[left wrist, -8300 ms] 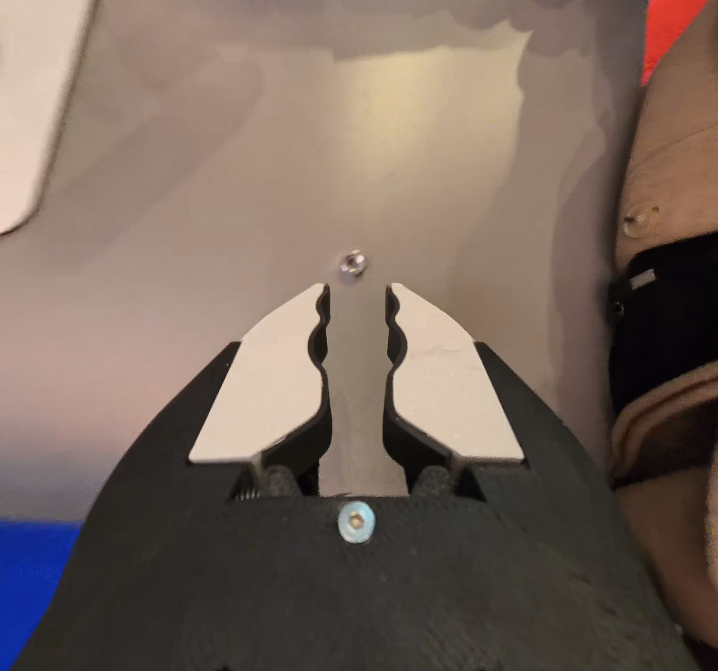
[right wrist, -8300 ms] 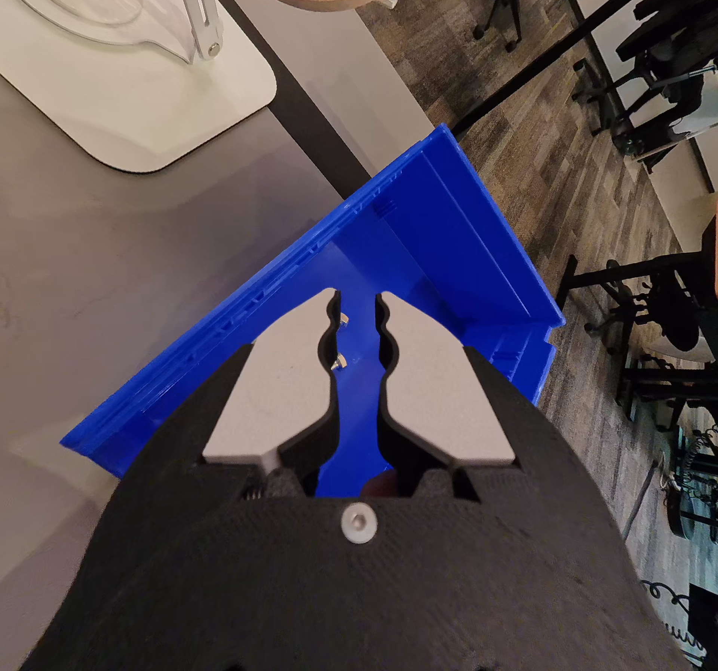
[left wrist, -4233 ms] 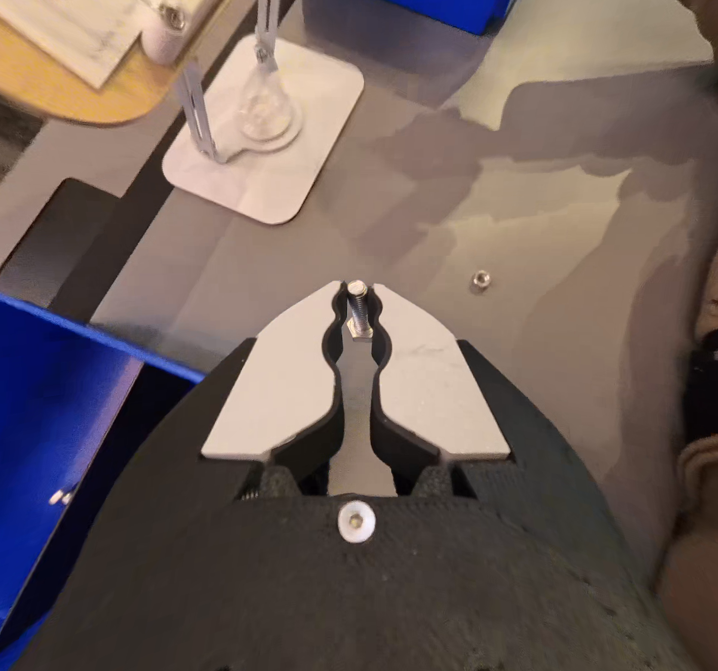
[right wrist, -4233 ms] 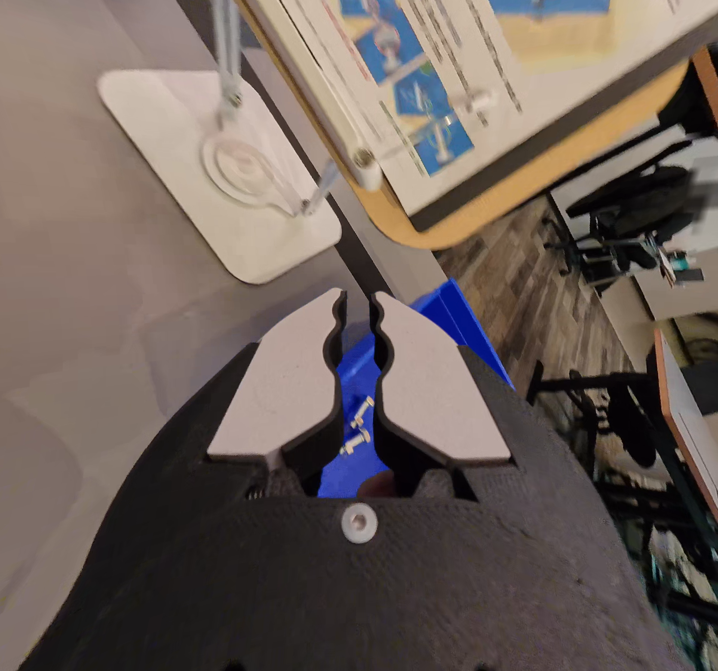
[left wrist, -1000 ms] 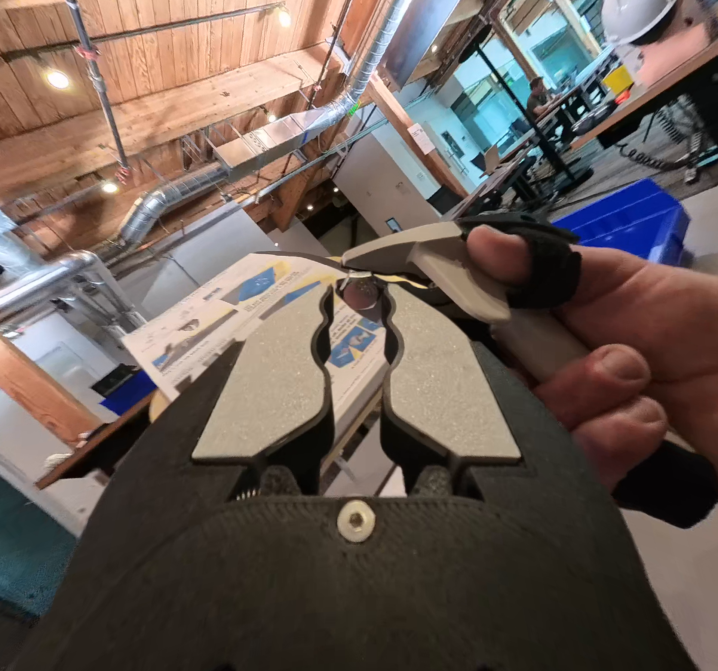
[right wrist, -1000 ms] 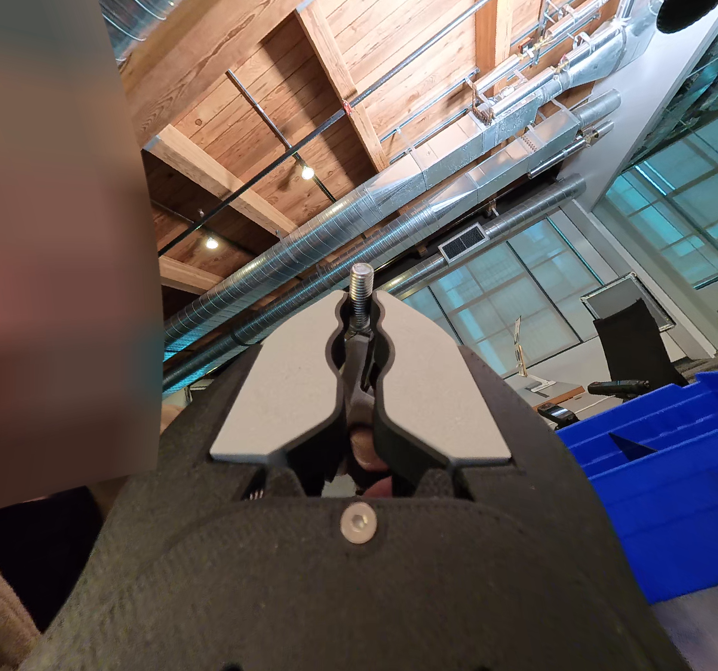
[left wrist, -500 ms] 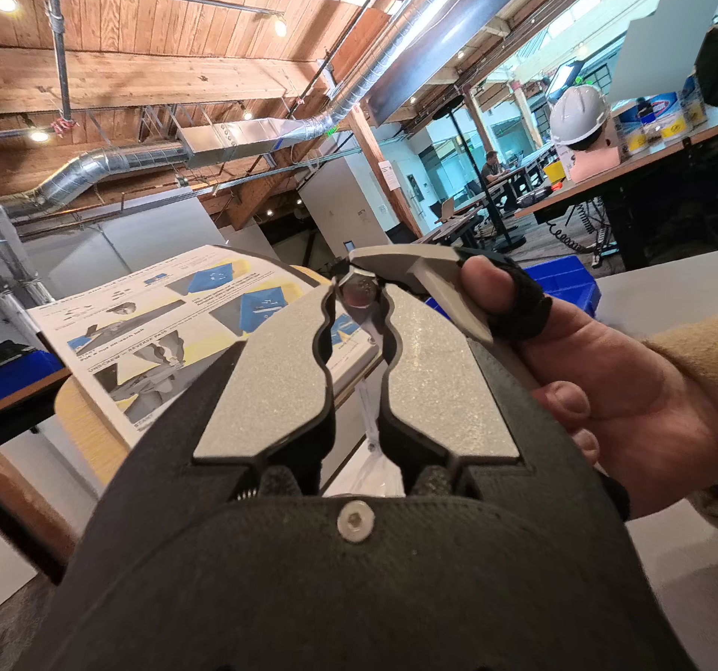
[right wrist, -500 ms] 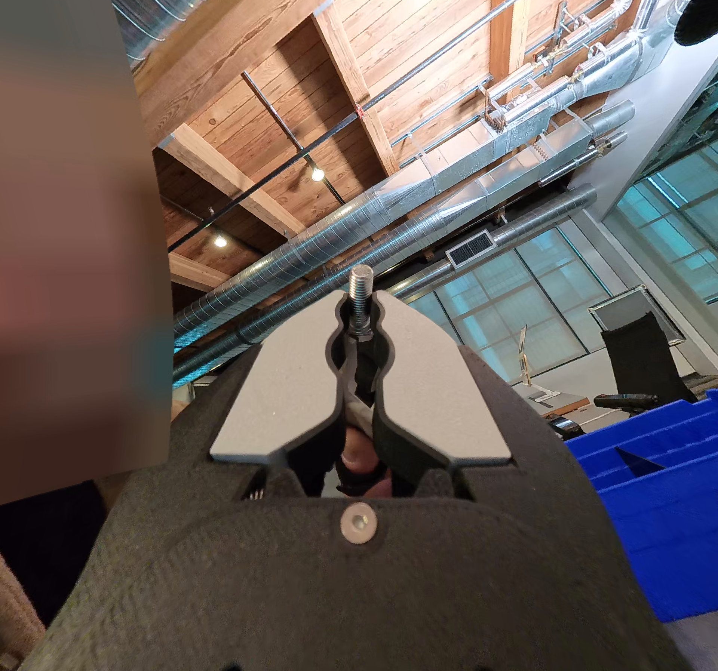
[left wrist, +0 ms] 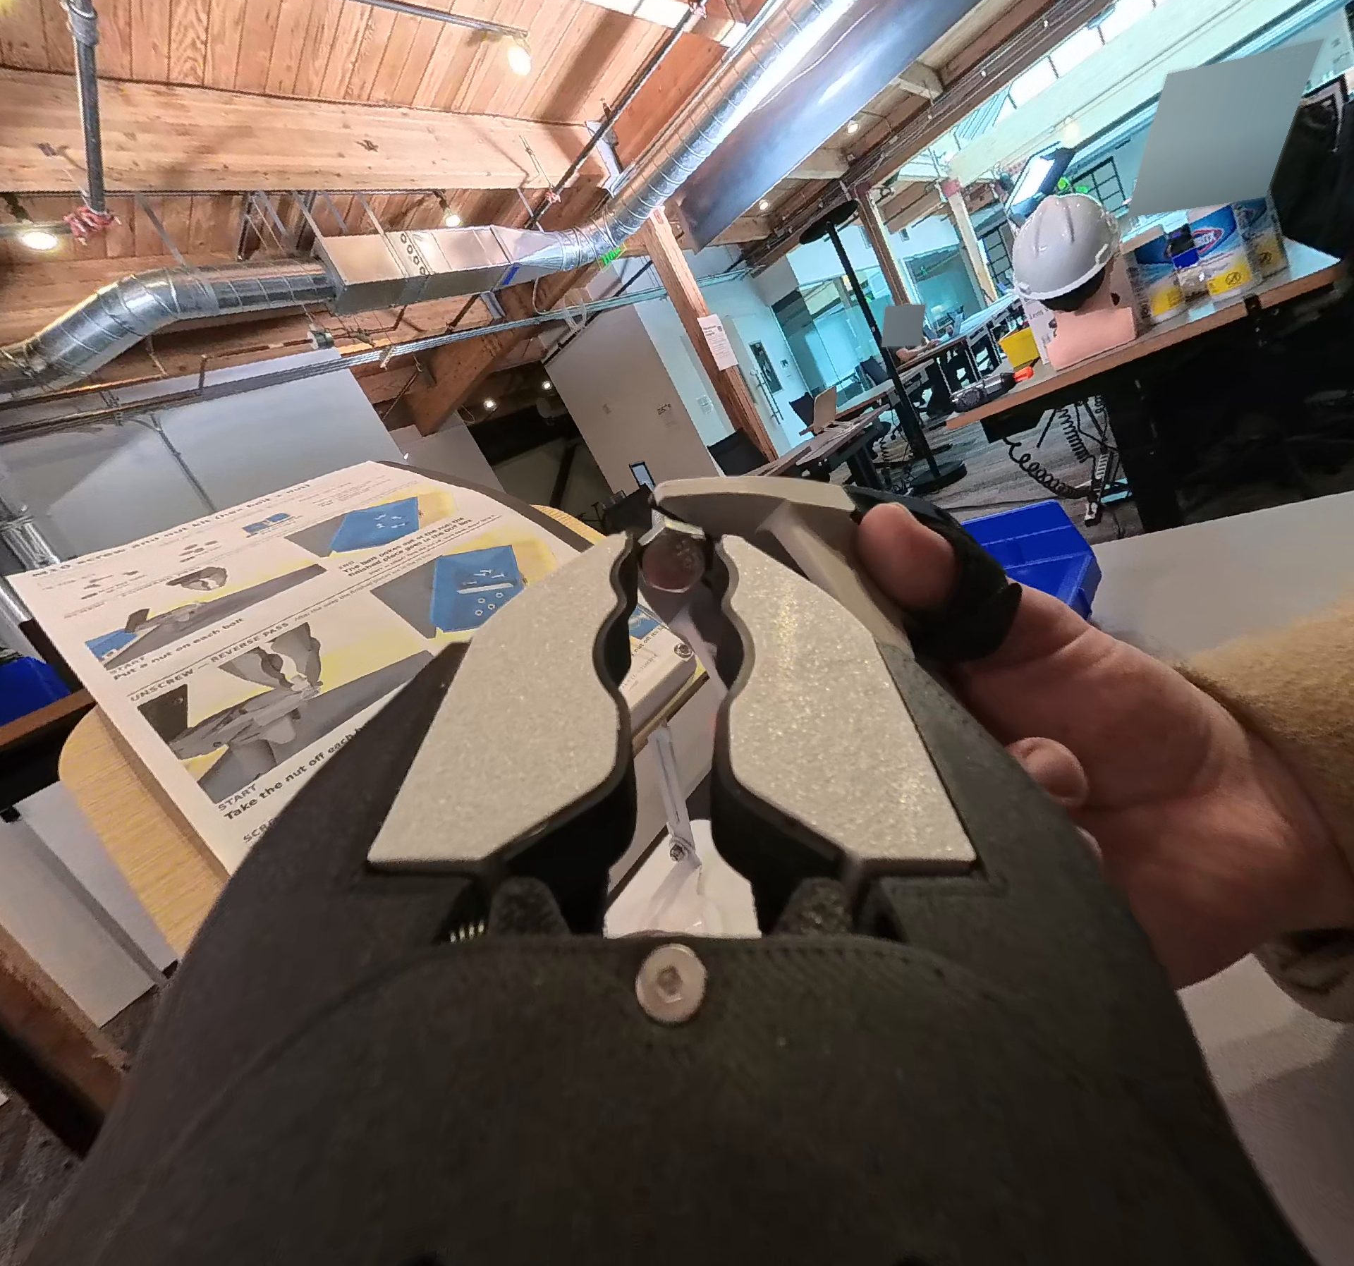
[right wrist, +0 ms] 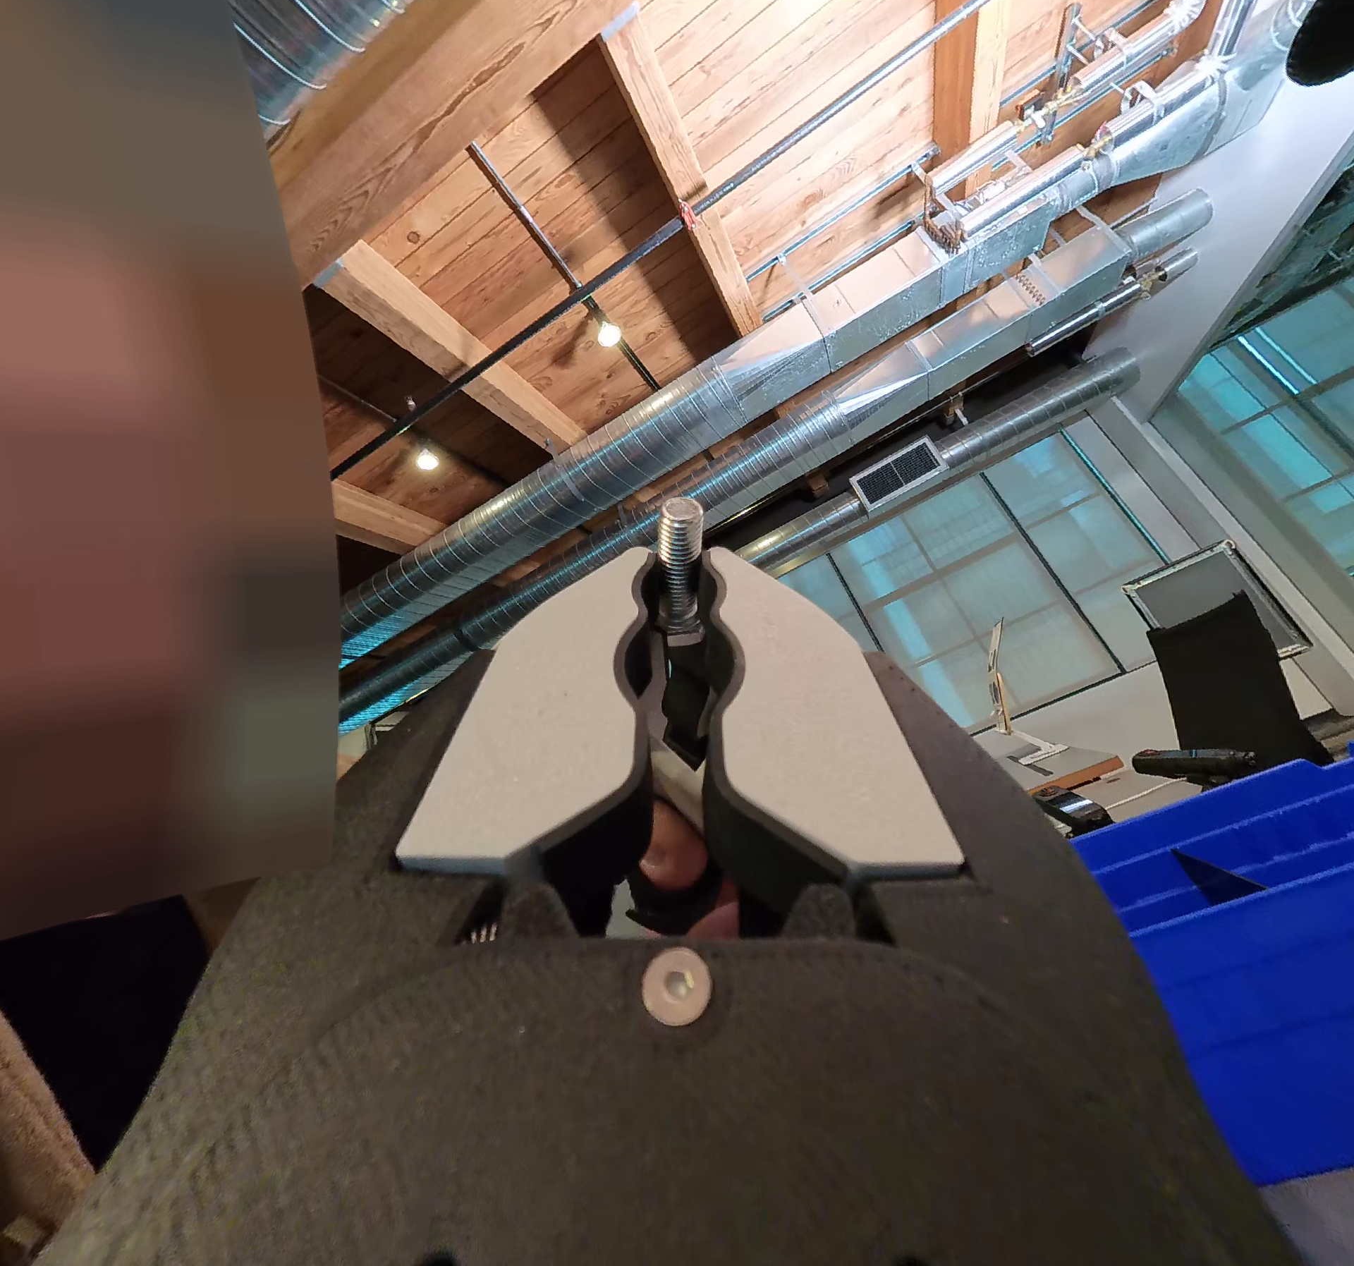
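— Left tool (left wrist: 672,548): what has it got?

— Its grey fingers are closed on the round head of a silver steel bolt (left wrist: 672,564), which sits in the notch at the tips, head facing the camera.

— And the right tool (right wrist: 680,566)?

— Pinched shut on the same kind of part: a threaded silver bolt (right wrist: 680,571) stands up between its tips, with the thread poking out past them and the hex head just below in the notch. In the left wrist view the right tool (left wrist: 747,505) comes in from the right and meets the left tool's tips at the bolt; a bare hand (left wrist: 1084,703) with a black finger strap grips it.

— What lies beyond the tips?

— To the left of the left tool, a printed instruction sheet (left wrist: 242,615) leans on a light wooden board. To the right, behind the hand, a blue plastic bin (left wrist: 1040,549) sits on the pale worktop (left wrist: 1209,571). Farther right, a white hard hat (left wrist: 1062,245) rests on another bench. Overhead run wooden ceiling boards and silver ducts (right wrist: 733,417).
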Action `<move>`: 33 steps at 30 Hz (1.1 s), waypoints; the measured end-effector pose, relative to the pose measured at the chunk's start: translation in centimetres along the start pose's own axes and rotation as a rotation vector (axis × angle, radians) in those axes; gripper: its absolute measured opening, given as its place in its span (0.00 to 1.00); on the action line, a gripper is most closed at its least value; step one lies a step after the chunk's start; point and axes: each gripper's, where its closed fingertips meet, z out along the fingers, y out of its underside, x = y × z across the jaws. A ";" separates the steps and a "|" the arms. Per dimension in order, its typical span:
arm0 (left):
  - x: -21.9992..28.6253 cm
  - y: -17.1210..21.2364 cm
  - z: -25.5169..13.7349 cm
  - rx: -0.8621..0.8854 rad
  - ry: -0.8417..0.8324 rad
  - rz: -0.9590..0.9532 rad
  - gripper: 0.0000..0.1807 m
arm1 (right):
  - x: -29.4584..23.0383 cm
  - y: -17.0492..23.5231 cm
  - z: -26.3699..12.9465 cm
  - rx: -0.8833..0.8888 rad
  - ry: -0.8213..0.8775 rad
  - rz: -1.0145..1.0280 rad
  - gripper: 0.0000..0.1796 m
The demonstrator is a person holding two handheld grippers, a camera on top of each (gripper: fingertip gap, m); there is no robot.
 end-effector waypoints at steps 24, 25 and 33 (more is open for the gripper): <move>0.3 -0.5 -0.5 -0.004 0.129 -0.012 0.09 | -0.3 -0.3 -0.3 -0.018 -0.026 -0.050 0.10; 0.2 -0.6 -0.5 -0.005 0.137 -0.006 0.09 | -0.2 -0.4 -0.4 -0.022 -0.020 -0.062 0.11; -1.8 -1.6 -2.1 0.010 0.220 -0.011 0.09 | 0.6 -2.5 -1.0 -0.163 0.070 -0.263 0.14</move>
